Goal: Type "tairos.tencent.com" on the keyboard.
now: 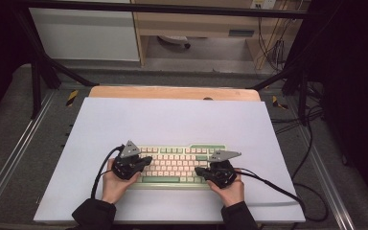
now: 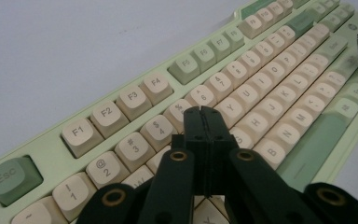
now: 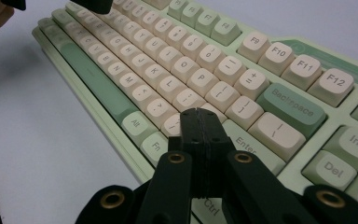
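Item: keyboard (image 1: 175,165), near tabletop (image 1: 172,120) | I hold left gripper (image 2: 204,112) and right gripper (image 3: 196,114), jaws closed, empty, over keys | Risk: blunt tips likely press neighbouring keys.

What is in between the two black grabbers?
Keyboard keys: cream letter rows and the green space bar span the gap between left gripper and right gripper, seen in the high view.

grey floor (image 1: 9,143), wooden desk (image 1: 196,24), black cables (image 1: 311,143)
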Demonstrator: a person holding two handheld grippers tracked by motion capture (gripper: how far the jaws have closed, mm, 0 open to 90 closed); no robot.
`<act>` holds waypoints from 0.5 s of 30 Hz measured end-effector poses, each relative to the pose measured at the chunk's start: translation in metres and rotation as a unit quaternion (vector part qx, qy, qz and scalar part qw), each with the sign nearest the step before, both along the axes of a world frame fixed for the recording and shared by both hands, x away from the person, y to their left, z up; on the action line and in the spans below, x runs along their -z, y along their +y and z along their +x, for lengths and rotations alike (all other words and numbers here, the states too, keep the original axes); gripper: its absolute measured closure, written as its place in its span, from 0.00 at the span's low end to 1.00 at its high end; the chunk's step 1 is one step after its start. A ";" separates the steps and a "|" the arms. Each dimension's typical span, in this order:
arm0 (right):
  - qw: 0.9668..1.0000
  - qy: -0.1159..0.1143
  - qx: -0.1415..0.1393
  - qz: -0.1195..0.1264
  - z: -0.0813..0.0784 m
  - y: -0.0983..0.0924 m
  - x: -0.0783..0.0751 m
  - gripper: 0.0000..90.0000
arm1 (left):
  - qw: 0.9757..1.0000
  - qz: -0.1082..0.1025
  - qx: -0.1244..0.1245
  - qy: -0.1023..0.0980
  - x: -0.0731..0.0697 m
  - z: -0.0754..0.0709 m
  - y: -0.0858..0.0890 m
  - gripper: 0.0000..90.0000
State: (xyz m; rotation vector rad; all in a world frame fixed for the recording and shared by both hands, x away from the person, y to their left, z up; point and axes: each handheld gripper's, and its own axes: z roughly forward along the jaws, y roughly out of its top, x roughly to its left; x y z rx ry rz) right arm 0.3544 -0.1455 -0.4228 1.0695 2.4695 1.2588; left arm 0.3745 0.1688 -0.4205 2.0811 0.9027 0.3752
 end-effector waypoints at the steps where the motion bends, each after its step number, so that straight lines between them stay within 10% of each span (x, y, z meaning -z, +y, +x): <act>1: 1.000 0.001 0.001 -0.001 0.000 0.000 0.000 1.00 | 1.000 0.003 0.000 -0.001 0.001 0.000 0.000 1.00; 15: 1.000 -0.001 0.000 0.004 0.000 -0.002 0.001 1.00 | 1.000 0.008 0.000 0.001 0.009 0.004 -0.004 1.00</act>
